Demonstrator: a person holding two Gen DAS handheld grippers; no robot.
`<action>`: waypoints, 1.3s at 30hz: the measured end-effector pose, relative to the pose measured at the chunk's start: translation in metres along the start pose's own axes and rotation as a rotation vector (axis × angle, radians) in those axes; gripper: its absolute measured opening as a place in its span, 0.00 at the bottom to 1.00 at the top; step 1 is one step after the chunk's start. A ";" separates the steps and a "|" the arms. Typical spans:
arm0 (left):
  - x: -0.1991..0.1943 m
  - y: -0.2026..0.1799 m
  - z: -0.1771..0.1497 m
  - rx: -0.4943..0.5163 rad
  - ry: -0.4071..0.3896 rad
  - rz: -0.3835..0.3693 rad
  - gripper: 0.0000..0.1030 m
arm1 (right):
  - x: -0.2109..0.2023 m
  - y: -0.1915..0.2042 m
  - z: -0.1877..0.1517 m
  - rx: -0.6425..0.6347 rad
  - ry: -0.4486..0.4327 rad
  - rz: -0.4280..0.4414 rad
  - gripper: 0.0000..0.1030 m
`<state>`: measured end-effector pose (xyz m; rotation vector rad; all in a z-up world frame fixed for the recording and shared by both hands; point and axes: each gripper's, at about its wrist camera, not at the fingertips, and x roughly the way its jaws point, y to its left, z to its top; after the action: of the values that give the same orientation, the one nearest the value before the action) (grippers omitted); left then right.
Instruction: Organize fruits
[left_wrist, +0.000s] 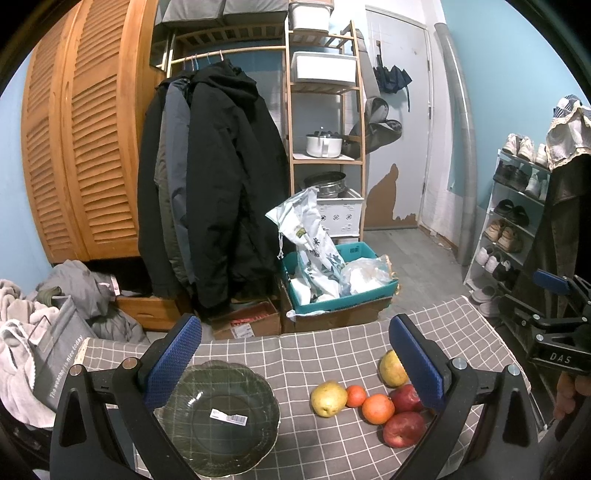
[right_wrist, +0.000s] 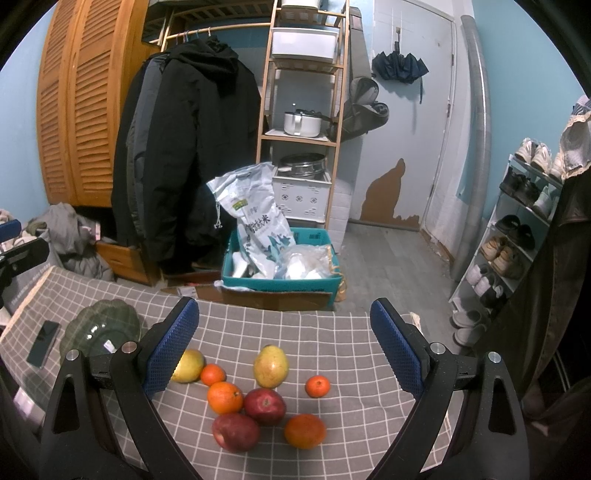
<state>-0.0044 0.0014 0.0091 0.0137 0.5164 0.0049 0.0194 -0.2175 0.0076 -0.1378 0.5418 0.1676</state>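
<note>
A dark green glass bowl (left_wrist: 221, 413) sits empty on the checked tablecloth, below my open left gripper (left_wrist: 295, 362). To its right lie a yellow pear (left_wrist: 328, 398), a small orange (left_wrist: 356, 396), a larger orange (left_wrist: 377, 408) and two red apples (left_wrist: 403, 429). In the right wrist view my right gripper (right_wrist: 284, 347) hangs open over the fruit cluster: a yellow-green pear (right_wrist: 271, 365), two red apples (right_wrist: 264, 405), two large oranges (right_wrist: 224, 397) and two small ones (right_wrist: 317, 386). The bowl (right_wrist: 101, 326) lies far left there. Nothing is held by either gripper.
A black phone (right_wrist: 43, 343) lies on the cloth left of the bowl. Beyond the table's far edge stand a teal crate (right_wrist: 280, 280) with bags, hanging coats (left_wrist: 207, 192), a wooden shelf and a shoe rack (right_wrist: 517, 240) to the right.
</note>
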 end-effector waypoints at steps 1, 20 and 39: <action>0.000 0.000 0.000 0.001 0.000 0.000 0.99 | 0.000 0.000 0.000 -0.001 0.000 0.000 0.89; 0.001 0.001 0.000 -0.003 0.003 -0.002 0.99 | 0.000 -0.001 0.001 0.000 0.000 0.001 0.89; 0.002 0.002 0.000 -0.005 0.002 -0.005 0.99 | 0.000 -0.001 0.000 -0.001 0.001 0.000 0.89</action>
<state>-0.0031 0.0037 0.0079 0.0075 0.5185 0.0016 0.0194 -0.2190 0.0077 -0.1385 0.5425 0.1679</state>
